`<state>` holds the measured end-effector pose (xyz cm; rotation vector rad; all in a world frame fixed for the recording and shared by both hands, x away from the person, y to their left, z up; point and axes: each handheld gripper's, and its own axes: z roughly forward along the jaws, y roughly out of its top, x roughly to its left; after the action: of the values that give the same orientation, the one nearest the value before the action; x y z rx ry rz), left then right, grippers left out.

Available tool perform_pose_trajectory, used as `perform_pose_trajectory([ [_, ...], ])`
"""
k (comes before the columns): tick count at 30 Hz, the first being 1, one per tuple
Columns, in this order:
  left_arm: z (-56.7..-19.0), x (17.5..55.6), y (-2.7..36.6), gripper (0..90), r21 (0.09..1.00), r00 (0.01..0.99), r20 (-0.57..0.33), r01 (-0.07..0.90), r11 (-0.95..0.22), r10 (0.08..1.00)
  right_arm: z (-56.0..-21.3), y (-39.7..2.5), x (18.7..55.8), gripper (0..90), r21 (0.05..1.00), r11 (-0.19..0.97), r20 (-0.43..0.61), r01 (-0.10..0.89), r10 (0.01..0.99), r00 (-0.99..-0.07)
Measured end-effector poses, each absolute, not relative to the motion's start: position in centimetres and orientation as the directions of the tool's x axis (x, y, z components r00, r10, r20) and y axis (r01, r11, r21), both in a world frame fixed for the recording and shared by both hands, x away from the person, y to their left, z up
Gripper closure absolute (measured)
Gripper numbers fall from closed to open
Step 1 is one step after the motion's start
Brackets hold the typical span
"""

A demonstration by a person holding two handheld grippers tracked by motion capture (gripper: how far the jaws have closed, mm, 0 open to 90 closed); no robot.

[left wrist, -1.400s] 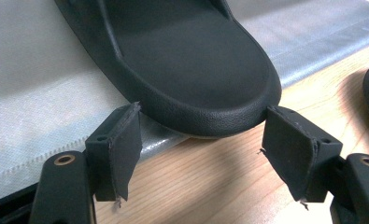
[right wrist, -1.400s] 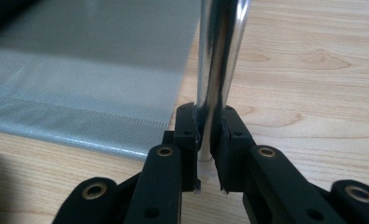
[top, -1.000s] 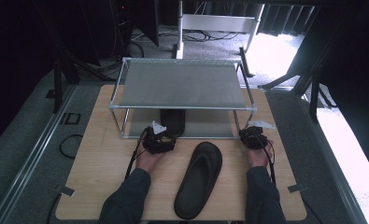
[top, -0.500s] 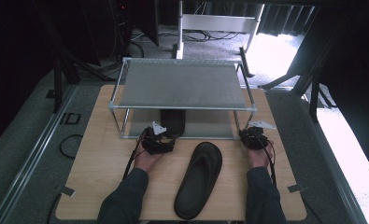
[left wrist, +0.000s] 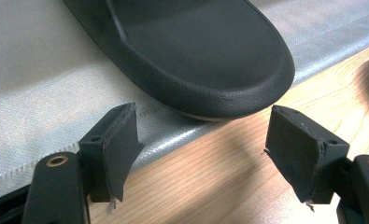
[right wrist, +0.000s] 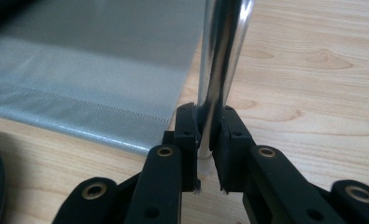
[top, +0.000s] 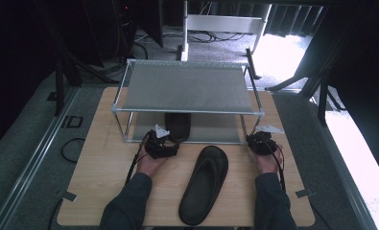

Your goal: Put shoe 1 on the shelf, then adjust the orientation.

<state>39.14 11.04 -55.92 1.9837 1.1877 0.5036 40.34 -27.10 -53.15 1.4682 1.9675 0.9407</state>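
While the right gripper (right wrist: 205, 140) is clamped on the chrome front leg (right wrist: 222, 56) of the grey two-tier shoe rack (top: 189, 88), the left gripper (left wrist: 203, 149) is held released, jaws spread just before the black rubber sandal (left wrist: 196, 56) on the lower grey shelf (left wrist: 28, 93). A second black sandal (top: 204, 184) is laid on the wooden table (top: 100, 172).

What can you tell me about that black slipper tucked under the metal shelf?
The slipper is black, with a pebbled, rubbery-looking surface, a thick rounded rim and a smooth recessed footbed. It lies flat, sole down, on the grey fabric mat of the rack's lower level, one rounded end poking just past the mat's edge over the wooden table. In the high view most of it sits beneath the upper shelf. The left tool faces that end with jaws open, not touching it.
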Motion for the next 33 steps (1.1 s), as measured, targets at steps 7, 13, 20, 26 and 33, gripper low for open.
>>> perform_pose_trajectory([
  [7,-55.9,39.1,11.0,26.2,0.770,0.490,-0.047,0.572,-0.281,0.871,-52.4,-27.9,39.0,61.2,0.781,0.164,0.006,0.603,0.963,-0.270],
  [13,-55.9,39.2,11.1,26.2,0.771,0.491,-0.052,0.573,-0.277,0.870,-51.9,-28.4,37.2,53.8,0.783,0.160,0.005,0.602,0.965,-0.263],
  [20,-55.9,39.2,11.1,26.2,0.771,0.491,-0.052,0.573,-0.277,0.870,-51.7,-26.9,35.1,49.6,0.782,0.188,0.022,0.595,0.944,-0.328],
  [26,-55.9,39.2,11.1,26.2,0.771,0.490,-0.050,0.573,-0.278,0.870,-51.8,-25.6,33.9,48.6,0.782,0.205,0.038,0.589,0.927,-0.374],
  [33,-55.9,39.1,11.1,26.2,0.770,0.490,-0.048,0.573,-0.280,0.870,-51.9,-24.0,32.6,47.7,0.779,0.228,0.047,0.584,0.907,-0.418],
])
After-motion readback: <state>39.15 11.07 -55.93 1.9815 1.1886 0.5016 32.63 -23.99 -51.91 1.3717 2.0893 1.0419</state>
